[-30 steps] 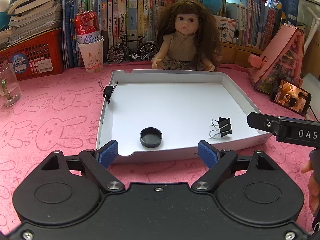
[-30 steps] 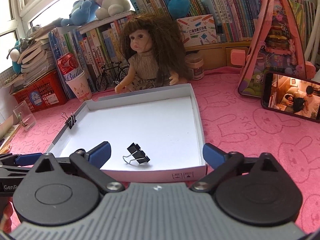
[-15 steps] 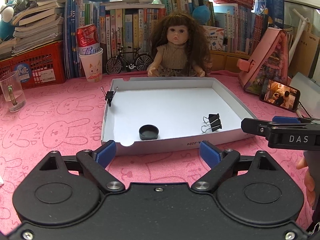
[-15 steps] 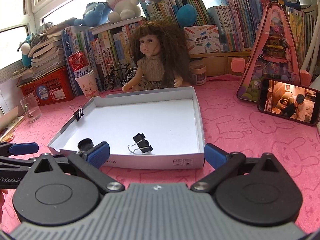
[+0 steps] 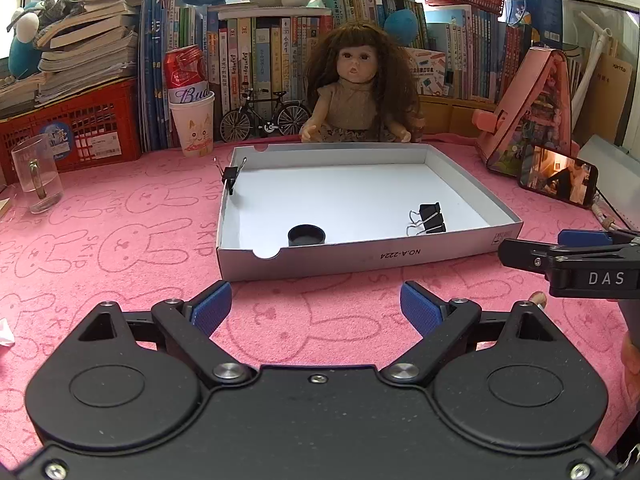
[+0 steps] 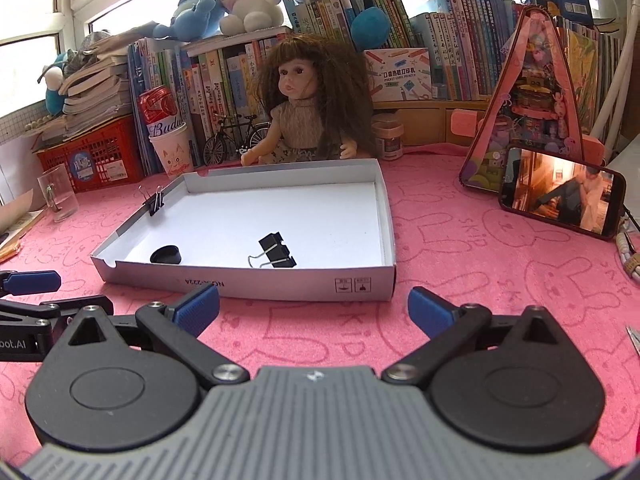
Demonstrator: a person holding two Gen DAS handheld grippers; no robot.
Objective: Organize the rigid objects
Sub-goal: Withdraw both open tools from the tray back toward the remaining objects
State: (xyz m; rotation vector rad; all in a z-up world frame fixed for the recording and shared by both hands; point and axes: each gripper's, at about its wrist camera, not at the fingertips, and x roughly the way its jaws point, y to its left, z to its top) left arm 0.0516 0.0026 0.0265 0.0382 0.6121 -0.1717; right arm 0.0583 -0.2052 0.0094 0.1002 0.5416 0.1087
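Note:
A shallow white box lies on the pink cloth. Inside it sit a round black cap near the front left and a black binder clip near the front right. Another binder clip is clamped upright on the box's left wall. My left gripper hangs open over the cloth in front of the box, with nothing between its blue pads. My right gripper is open too, empty, just short of the box's front wall.
A doll sits behind the box, before a wall of books. A paper cup with a red can, a toy bicycle, a red crate and a glass mug stand at the left. A pink toy house and a phone are at the right.
Both grippers have drawn back from the box, which now looks smaller and lies wholly beyond the fingertips. The cap and clips have not moved.

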